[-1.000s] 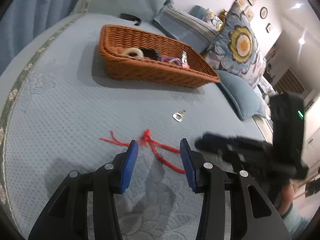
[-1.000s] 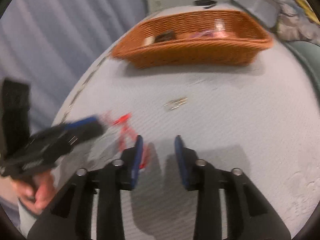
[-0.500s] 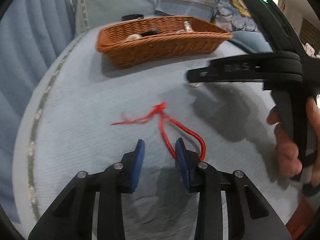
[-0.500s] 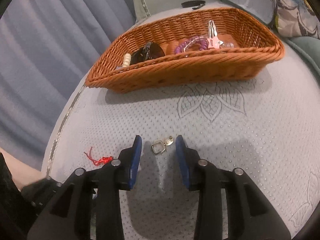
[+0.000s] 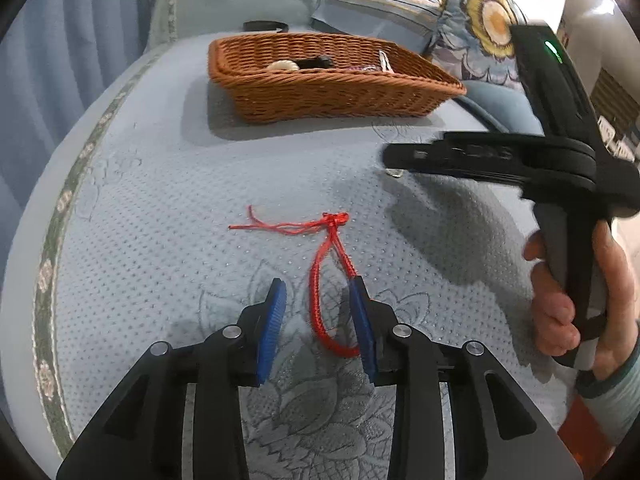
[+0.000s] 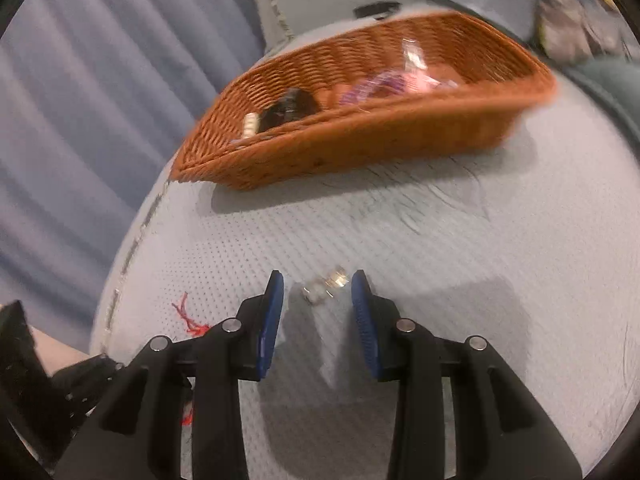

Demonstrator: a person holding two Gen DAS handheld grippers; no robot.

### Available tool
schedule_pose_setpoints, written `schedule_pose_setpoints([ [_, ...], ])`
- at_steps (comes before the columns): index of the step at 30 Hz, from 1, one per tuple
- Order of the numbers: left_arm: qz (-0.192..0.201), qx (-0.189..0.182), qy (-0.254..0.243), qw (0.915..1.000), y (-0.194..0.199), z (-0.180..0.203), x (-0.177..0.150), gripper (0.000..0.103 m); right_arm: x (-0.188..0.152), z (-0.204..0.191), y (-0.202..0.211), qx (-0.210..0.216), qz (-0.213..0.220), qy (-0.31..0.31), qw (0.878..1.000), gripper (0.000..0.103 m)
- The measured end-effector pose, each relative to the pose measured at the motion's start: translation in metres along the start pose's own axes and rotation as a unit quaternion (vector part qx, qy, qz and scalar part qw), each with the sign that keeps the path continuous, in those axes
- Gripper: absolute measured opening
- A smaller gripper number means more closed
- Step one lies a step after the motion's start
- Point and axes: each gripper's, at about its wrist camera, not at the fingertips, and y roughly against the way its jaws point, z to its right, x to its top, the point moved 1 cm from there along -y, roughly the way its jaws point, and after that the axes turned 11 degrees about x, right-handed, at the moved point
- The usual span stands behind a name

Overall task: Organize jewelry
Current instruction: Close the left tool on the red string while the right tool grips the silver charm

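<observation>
A red cord bracelet [image 5: 320, 272] lies on the blue bedspread, and its loop runs between the jaws of my left gripper [image 5: 318, 286]. The jaws are open around the loop; the right pad [image 5: 362, 320] touches one strand. My right gripper [image 6: 318, 280] is open, with a small silver jewelry piece [image 6: 324, 284] on the cover between its fingertips. In the left wrist view the right gripper [image 5: 394, 158] hovers over that silver piece [image 5: 394, 173], held by a hand. The wicker basket [image 5: 332, 92] [image 6: 360, 136] sits farther back. It holds a white bead bracelet, a dark item, a purple bracelet and a pink clip.
Pillows and a floral cushion [image 5: 488, 20] stand behind and to the right of the basket. A black band [image 5: 264, 25] lies behind it. A blue curtain [image 6: 100, 100] hangs past the bed's trimmed left edge. The red cord's tail [image 6: 188, 316] shows left of my right gripper.
My left gripper has narrowed and moved forward, so the cord loop now lies between its jaws. My right gripper has moved over the silver piece and now straddles it.
</observation>
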Motion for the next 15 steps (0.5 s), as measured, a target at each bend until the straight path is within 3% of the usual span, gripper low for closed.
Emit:
schedule_pose_setpoints([
  [3,0.001,-0.003,-0.005,1.0000,0.001,-0.001,-0.002,0.031,-0.004,-0.006,0.001,0.016,-0.002,0.022,1.000,0.032],
  [9,-0.001,-0.007,-0.008,0.9999,0.002,-0.003,-0.002,0.031,-0.013,0.001,0.013,-0.007,0.000,0.015,1.000,0.032],
  [15,0.009,0.025,-0.033,0.9991,-0.001,0.006,-0.003,0.031,-0.006,-0.027,-0.015,-0.095,-0.009,0.084,0.992,0.032],
])
